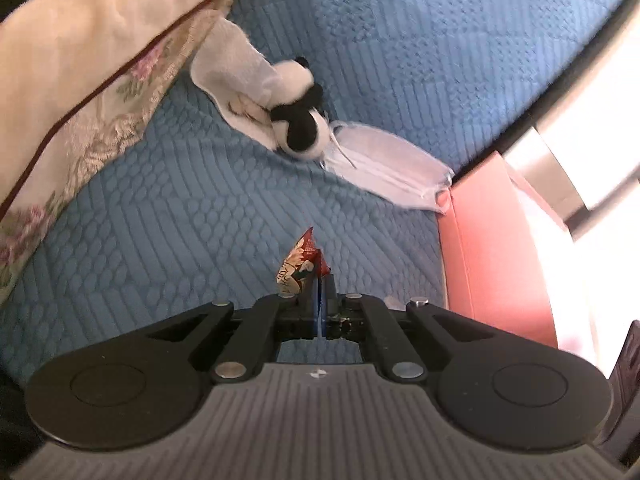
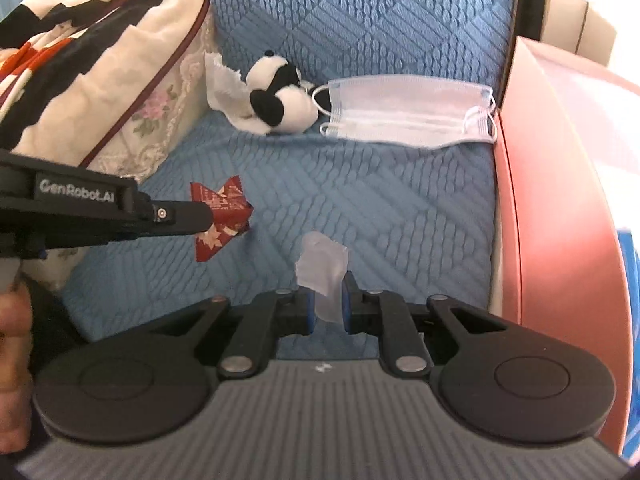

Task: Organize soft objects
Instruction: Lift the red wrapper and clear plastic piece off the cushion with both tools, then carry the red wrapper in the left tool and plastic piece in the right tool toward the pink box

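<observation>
Above the blue quilted sofa cover: two grippers, each with a small catch.
Left gripper closed on red patterned wrapper; right gripper pinching translucent white scrap; behind, panda plush on white tissue, touching face mask.

We read "GenRobot.AI" in pale letters on the black side of the left gripper | small print on the red patterned wrapper it holds shows in both views, too small and crumpled for us to read | we read nothing else
</observation>
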`<act>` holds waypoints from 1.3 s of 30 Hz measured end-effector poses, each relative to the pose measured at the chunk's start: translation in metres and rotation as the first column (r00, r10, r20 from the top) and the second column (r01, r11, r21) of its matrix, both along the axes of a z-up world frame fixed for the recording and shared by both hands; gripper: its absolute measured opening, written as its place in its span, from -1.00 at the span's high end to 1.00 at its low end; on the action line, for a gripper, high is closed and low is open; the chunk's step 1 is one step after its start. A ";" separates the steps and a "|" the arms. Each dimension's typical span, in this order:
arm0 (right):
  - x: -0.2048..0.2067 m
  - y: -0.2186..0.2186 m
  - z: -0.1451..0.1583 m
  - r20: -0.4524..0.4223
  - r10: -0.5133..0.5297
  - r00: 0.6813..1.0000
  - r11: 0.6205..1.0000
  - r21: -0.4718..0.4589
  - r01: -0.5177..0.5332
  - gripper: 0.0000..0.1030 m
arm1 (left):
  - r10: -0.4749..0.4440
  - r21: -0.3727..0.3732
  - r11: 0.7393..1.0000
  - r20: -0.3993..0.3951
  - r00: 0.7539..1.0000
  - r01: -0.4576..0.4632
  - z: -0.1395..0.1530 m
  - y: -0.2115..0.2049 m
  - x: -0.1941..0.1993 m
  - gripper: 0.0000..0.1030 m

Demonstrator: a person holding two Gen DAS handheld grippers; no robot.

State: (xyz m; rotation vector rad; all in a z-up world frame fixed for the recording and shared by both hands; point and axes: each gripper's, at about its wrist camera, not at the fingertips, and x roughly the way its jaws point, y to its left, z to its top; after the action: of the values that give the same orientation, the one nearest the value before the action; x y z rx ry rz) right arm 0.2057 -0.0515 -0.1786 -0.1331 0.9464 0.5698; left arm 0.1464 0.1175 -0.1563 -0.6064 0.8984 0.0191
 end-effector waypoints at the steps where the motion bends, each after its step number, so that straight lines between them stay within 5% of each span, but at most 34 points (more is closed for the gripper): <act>1: -0.003 -0.002 0.000 -0.002 -0.002 1.000 1.000 0.000 0.002 0.67 | -0.026 0.007 1.000 -0.009 1.000 0.026 0.000 -0.005 0.000 0.96; 5: -0.011 -0.011 0.001 -0.025 -0.020 0.999 1.000 0.014 0.021 0.61 | -0.042 0.026 0.999 -0.065 0.997 0.044 -0.005 -0.013 -0.007 0.94; 9: -0.014 -0.013 -0.002 -0.024 -0.037 0.999 0.999 -0.027 0.036 0.55 | -0.071 -0.045 0.997 -0.068 0.995 0.068 -0.012 -0.013 -0.010 0.91; 17: -0.017 -0.018 -0.006 0.001 -0.043 0.999 0.997 -0.070 0.043 0.33 | -0.015 -0.133 0.991 -0.076 0.997 0.005 -0.019 0.000 -0.015 0.13; 23: -0.017 -0.023 -0.002 0.027 -0.054 0.998 0.997 -0.050 0.056 0.30 | -0.013 -0.150 0.989 -0.066 0.998 0.003 -0.022 -0.002 -0.007 0.12; 26: -0.015 -0.022 -0.003 0.033 -0.054 0.998 0.997 -0.052 0.056 0.08 | 0.011 -0.156 0.988 -0.078 0.997 -0.023 -0.028 0.000 -0.003 0.12; 39: 0.002 -0.011 -0.020 -0.005 -0.075 0.997 0.996 0.044 0.075 0.09 | 0.071 -0.231 0.969 -0.074 0.995 -0.086 -0.040 0.013 0.005 0.15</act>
State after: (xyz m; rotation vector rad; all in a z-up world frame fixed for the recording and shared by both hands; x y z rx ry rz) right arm 0.2079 -0.0624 -0.1987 -0.0570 0.9372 0.5217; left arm 0.1516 0.1305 -0.1962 -0.8658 0.9463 0.0043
